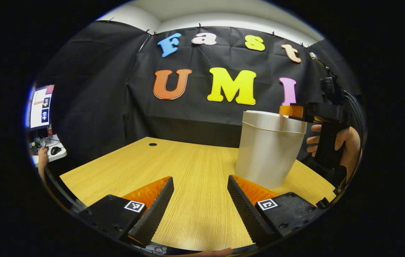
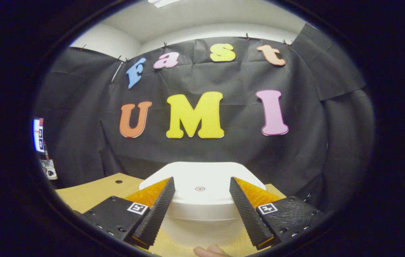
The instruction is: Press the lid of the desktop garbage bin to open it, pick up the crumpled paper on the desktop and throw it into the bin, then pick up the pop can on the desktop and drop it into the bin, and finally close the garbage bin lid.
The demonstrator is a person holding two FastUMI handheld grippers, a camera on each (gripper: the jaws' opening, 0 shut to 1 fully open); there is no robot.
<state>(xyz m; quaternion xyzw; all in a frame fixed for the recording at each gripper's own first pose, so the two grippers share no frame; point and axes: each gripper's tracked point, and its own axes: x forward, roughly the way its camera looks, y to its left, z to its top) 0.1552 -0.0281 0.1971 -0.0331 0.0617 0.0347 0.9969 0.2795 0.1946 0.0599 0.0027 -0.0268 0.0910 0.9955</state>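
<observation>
A white garbage bin (image 1: pixel 268 150) stands on the right part of the wooden table (image 1: pixel 188 167), its lid down. My right gripper (image 1: pixel 290 111), held by a hand (image 1: pixel 347 141), hovers over the far right edge of the lid. In the right gripper view the lid (image 2: pixel 202 176) lies just below and ahead, with a small round mark (image 2: pixel 199 189) at its middle, and my right gripper (image 2: pixel 201 182) is open above it with nothing between the fingers. My left gripper (image 1: pixel 200 182) is open low over bare table, left of the bin's base.
A round cable hole (image 1: pixel 152 144) sits near the table's far edge. Beyond the table's left edge stands a side desk with a monitor (image 1: pixel 41 107) and a mouse (image 1: pixel 55 150). Black cloth walls close the back and right.
</observation>
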